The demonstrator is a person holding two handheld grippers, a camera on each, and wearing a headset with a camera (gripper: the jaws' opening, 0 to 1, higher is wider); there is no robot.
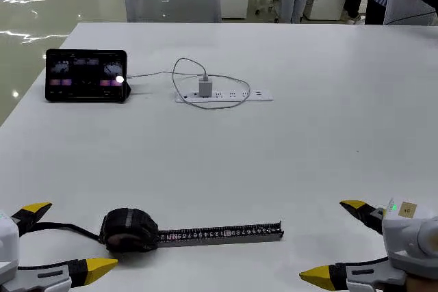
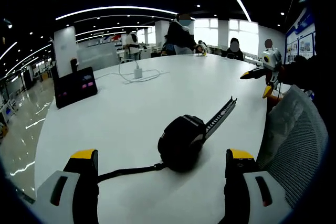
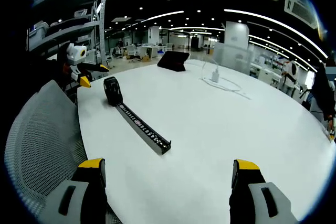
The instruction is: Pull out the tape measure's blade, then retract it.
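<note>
well behind tape measure (image 1: 129, 230), tablet (image 1: 86, 76), power strip (image 1: 233, 94)

On the tape measure (image 1: 129, 230) I log a matt black plastic case and a dull dark blade (image 1: 222, 233); table (image 1: 287, 155) smooth white, faint sheen.

Bright ceiling lights (image 2: 115, 10). Soft shadow under the tape measure (image 1: 129, 230). The floor (image 1: 27, 5) far behind it glares. Gripper views bend at the edges.
</note>
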